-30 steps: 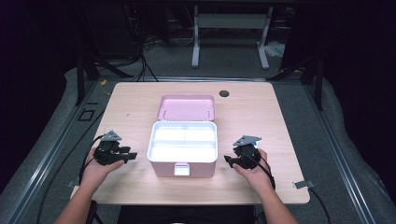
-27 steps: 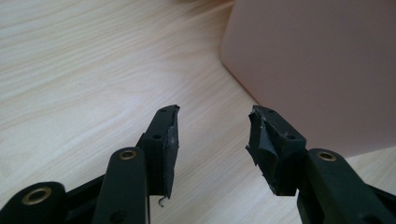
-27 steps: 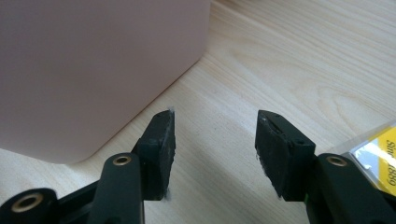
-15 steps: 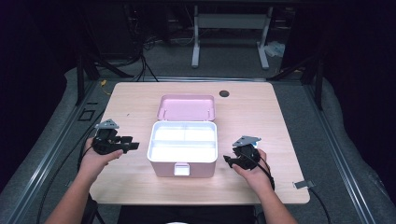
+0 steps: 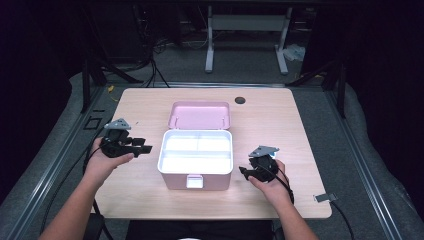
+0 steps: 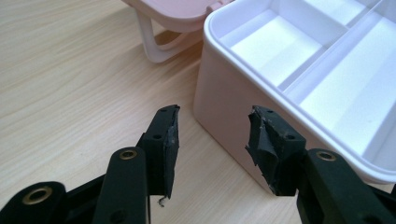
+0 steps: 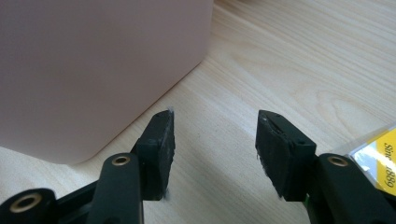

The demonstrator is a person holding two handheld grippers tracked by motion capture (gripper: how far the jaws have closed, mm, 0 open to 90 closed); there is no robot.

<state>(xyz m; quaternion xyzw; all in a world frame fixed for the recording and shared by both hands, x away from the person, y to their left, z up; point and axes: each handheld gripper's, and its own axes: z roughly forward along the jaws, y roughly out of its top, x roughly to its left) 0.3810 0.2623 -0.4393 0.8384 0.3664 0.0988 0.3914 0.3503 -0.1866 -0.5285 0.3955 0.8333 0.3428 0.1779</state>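
From above, an open pink plastic box with a white divided tray [image 5: 196, 152] sits mid-table on the pale wooden table [image 5: 280, 120], lid back at 12 o'clock. The left gripper [image 5: 142, 146] is at its 9 o'clock, the right gripper [image 5: 243, 171] at 4 o'clock. In the left gripper view, the jaws gape empty beside the box's wall [image 6: 219, 116]. In the right gripper view, the jaws stand apart, empty, the box's side [image 7: 93, 70] at 10 o'clock.

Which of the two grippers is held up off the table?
The left gripper: it is lifted beside the open pink box, level with its rim, jaws open and empty. The right gripper sits low by the box's base.
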